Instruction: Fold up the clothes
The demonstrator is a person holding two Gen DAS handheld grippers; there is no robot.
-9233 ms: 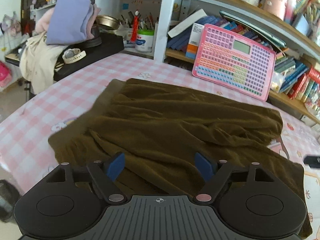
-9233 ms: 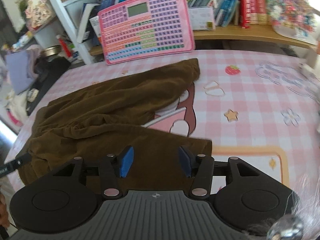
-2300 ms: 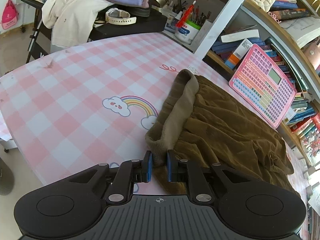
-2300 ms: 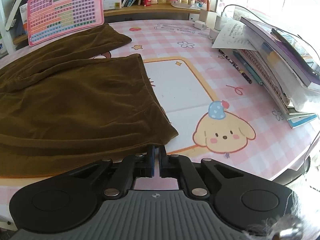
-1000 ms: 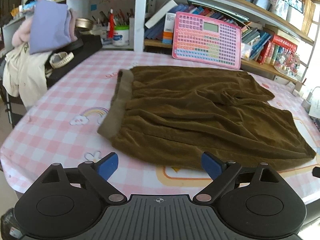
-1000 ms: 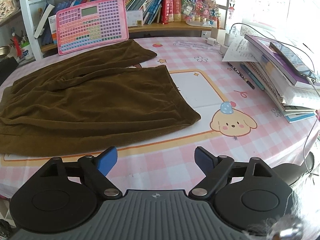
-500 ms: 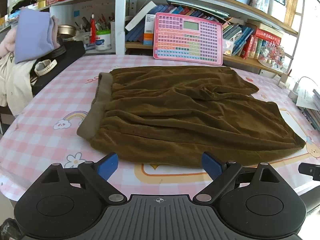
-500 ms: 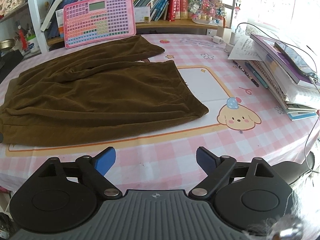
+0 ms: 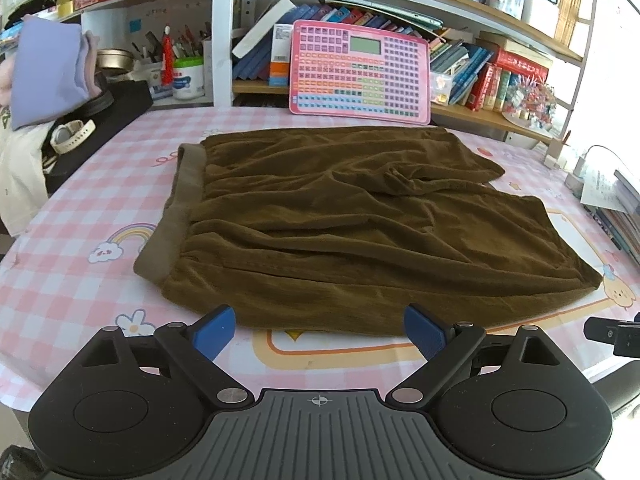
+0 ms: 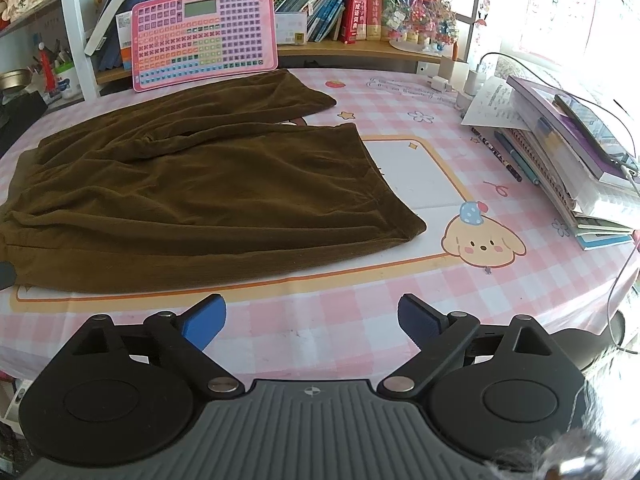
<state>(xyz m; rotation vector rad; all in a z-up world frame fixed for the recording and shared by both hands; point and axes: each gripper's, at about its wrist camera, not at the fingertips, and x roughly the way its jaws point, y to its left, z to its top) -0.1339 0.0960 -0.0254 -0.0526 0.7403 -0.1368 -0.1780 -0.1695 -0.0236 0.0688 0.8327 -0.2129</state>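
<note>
Brown corduroy shorts lie spread flat on the pink checked table, lighter waistband at the left, two legs to the right. They also show in the right wrist view. My left gripper is open and empty, just in front of the shorts' near edge. My right gripper is open and empty, over the table short of the near leg hem.
A pink keypad toy leans on the bookshelf behind the shorts. A stack of books and papers with cables lies at the right. A black stand with clothes and a watch is at the left.
Both grippers let go of the shorts and opened. They have drawn back from the cloth's near edge, and the shorts now lie flat.
</note>
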